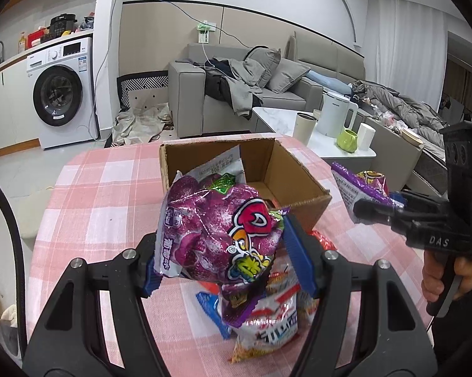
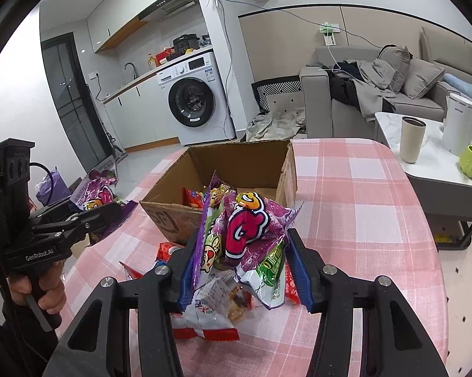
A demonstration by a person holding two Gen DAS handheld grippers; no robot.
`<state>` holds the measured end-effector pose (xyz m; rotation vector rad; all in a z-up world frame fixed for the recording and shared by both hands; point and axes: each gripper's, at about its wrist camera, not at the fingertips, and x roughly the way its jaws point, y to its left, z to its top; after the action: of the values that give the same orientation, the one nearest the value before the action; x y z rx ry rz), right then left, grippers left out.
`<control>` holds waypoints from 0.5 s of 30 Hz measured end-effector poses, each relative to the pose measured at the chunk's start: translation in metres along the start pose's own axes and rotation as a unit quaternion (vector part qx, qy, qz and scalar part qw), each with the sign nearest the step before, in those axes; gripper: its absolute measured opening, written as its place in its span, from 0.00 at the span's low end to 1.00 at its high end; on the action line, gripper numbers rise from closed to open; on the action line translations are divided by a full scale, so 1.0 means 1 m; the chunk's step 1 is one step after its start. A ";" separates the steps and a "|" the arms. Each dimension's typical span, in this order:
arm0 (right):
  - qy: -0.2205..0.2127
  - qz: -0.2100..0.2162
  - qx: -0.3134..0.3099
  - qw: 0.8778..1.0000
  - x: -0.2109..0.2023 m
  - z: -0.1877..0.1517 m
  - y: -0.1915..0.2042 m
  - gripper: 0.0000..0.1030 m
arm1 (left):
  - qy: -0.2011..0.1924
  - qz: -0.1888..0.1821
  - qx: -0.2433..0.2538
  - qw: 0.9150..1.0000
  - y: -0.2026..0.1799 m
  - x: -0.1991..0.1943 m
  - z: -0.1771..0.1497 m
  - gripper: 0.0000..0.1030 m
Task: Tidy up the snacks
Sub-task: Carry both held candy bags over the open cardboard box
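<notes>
Purple snack packets fill both claws: the left claw is clamped on a grape packet, the right claw on another purple packet. Both hang over the pink-checked bench, near the cardboard box.

From my feed I see a white washing machine under a counter with a sink tap, a range hood above. A grey sofa heaped with clothes lines the beige-panelled wall; white curtains hang right. The floor is pale tile.

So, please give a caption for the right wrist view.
Right gripper holds purple snack bag before cardboard box.
</notes>
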<state>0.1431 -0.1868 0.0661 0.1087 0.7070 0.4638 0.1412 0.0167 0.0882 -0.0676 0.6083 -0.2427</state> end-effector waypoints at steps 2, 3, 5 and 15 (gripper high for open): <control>0.001 0.001 0.001 1.000 0.002 0.003 0.001 0.50 | 0.001 0.004 -0.001 1.000 0.000 0.006 0.005 0.63; 0.001 0.001 0.002 1.000 0.004 0.005 0.000 0.50 | 0.001 0.006 0.000 1.000 0.001 0.010 0.008 0.63; 0.000 0.004 0.004 1.000 0.007 0.009 0.000 0.50 | 0.001 0.006 0.002 1.000 0.000 0.016 0.012 0.63; 0.005 0.014 0.010 1.000 0.030 0.024 0.000 0.50 | 0.000 0.027 0.011 1.000 -0.001 0.048 0.027 0.63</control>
<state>0.1785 -0.1718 0.0660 0.1355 0.7217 0.4844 0.1950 0.0037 0.0838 -0.0306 0.6062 -0.1972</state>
